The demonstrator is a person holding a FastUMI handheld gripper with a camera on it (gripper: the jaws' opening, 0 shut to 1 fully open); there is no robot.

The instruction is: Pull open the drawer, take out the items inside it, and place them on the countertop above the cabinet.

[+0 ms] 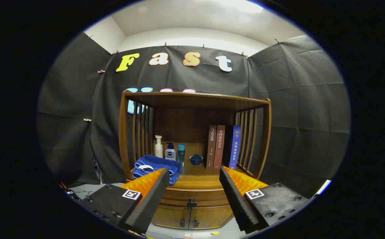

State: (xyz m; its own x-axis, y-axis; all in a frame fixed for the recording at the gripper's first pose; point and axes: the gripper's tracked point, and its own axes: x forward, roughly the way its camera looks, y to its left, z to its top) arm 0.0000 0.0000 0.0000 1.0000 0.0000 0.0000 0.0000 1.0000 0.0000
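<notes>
I see my gripper with its fingers spread wide and grasping nothing. Straight ahead, in the gap between them, stands a brown wooden cabinet. Its shut drawer runs side to side under the bench, with a small dark knob centred between the fingers and slightly below their tips. On the bench rest folded blue towels, three small bottles, a blue lidded bowl and upright books. I judge the knob calls for a straight advance.
</notes>
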